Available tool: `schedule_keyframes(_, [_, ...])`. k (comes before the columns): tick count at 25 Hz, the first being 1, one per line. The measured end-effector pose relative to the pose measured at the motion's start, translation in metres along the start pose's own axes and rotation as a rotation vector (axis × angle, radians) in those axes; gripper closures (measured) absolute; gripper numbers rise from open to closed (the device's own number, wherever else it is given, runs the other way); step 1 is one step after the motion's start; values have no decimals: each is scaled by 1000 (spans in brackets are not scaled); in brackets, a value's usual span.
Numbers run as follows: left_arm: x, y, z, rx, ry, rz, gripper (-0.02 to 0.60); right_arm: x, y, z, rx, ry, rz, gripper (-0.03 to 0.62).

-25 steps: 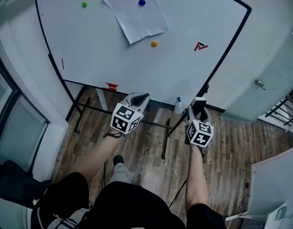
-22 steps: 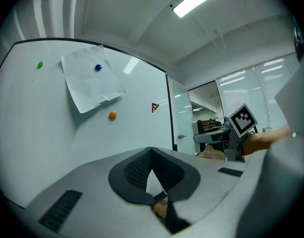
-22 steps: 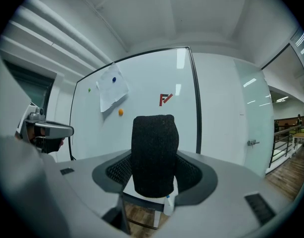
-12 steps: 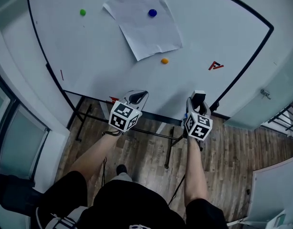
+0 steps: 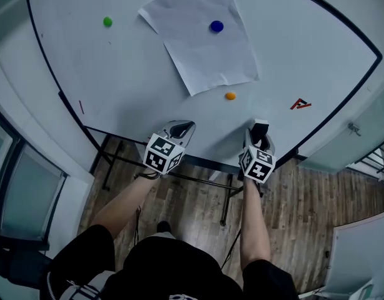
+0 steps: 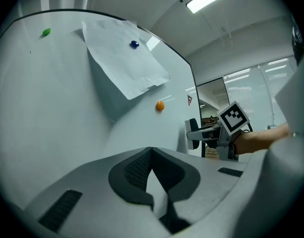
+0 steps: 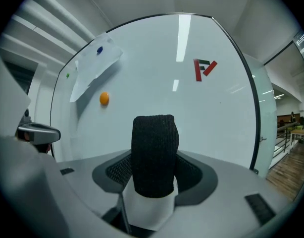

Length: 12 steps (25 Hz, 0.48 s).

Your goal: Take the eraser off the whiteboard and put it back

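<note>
The eraser (image 7: 153, 152), black felt on a white body, stands upright between the jaws of my right gripper (image 7: 153, 182), which is shut on it. In the head view the right gripper (image 5: 259, 132) with the eraser (image 5: 259, 129) is held at the lower edge of the whiteboard (image 5: 129, 74), close in front of its surface. My left gripper (image 5: 182, 129) is beside it to the left, also near the board's lower edge. The left gripper (image 6: 151, 155) has its jaws together with nothing between them.
A sheet of paper (image 5: 204, 36) hangs on the board under a blue magnet (image 5: 216, 25). A green magnet (image 5: 107, 22), an orange magnet (image 5: 230, 95) and a red mark (image 5: 299, 104) are also on the board. Below are the stand's legs (image 5: 226, 202) and a wood floor.
Both grippers have risen from below the board's tray up to its lower edge, the right one more. The board now fills more of the head view.
</note>
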<state>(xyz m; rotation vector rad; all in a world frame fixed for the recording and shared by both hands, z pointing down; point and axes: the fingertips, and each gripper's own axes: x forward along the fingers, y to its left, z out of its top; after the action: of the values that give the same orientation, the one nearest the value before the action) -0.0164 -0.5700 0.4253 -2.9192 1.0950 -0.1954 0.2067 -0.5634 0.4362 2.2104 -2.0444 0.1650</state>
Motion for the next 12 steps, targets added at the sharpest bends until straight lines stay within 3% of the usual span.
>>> schedule_keyframes(12, [15,30,-8,-12,12,-15,561,21,8,0,5,-33,-99,340])
